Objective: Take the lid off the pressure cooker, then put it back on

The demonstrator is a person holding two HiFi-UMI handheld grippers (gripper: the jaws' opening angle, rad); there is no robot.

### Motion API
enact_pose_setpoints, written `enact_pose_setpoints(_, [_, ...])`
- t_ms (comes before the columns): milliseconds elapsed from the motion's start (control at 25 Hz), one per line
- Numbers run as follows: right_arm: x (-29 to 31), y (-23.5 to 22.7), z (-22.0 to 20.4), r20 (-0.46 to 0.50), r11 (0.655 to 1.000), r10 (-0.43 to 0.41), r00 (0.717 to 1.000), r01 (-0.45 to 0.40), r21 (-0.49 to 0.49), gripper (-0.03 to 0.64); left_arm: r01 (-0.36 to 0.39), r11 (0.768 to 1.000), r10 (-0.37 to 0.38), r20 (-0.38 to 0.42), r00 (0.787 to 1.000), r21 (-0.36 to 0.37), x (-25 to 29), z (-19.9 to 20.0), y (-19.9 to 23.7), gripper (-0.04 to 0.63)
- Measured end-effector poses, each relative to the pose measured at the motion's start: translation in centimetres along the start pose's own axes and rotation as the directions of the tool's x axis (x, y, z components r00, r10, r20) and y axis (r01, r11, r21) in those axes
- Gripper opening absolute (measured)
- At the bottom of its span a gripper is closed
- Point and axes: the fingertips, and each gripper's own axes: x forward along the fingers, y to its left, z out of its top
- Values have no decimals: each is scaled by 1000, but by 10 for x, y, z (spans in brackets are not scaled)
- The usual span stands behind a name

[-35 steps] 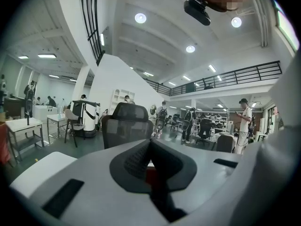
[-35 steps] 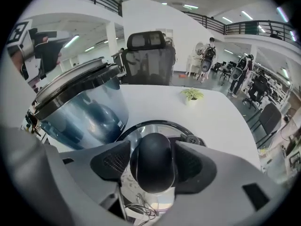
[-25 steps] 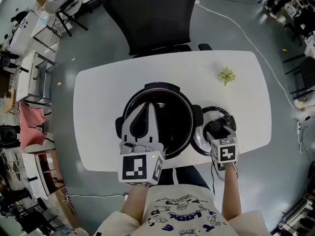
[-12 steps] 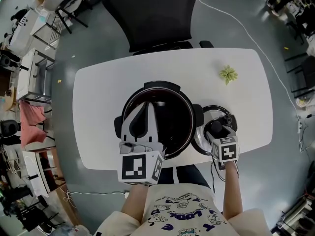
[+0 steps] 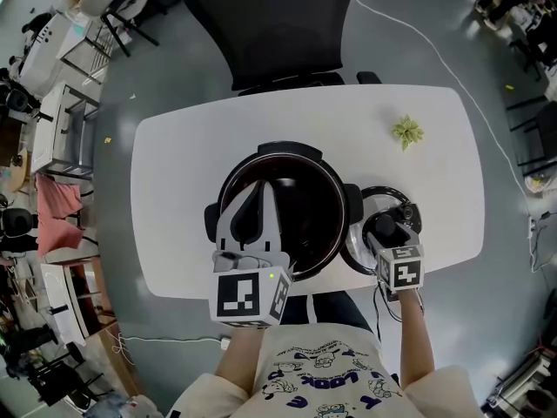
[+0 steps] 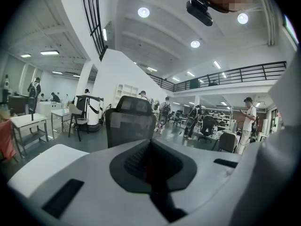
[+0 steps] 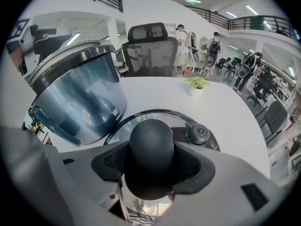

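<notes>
We have our right claw (image 7: 151,160) clamped around the black knob (image 7: 151,140) of the glass lid (image 5: 380,197). The lid lies on the white desk (image 5: 191,155) just right of the open pressure cooker (image 5: 309,200). Our left claw (image 5: 263,200) is pinched together and empty, hovering over the cooker's near-left rim. A small plant (image 5: 406,132) sits toward the desk's far right.

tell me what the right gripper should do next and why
Probably lift the lid straight up by its knob: the right gripper has its jaws clasped on the knob, and the lid lies on the table beside the open cooker.
</notes>
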Motion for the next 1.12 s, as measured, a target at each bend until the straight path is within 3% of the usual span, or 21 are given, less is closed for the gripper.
enact_pose_setpoints(320, [0, 1, -1, -13, 1000, 13, 1000, -13, -6, 293, -14, 1000, 14, -3, 1000, 6, -3, 0, 5, 14])
enact_pose_setpoints(480, [-10, -1, 2, -12, 999, 36, 999, -35, 37, 293, -11, 1000, 11, 2, 1000, 9, -4, 2, 5, 14])
enact_pose_setpoints(1120, [-99, -14, 23, -14, 1000, 25, 1000, -25, 10, 295, 34, 999, -34, 28, 999, 14, -2, 21, -13, 14])
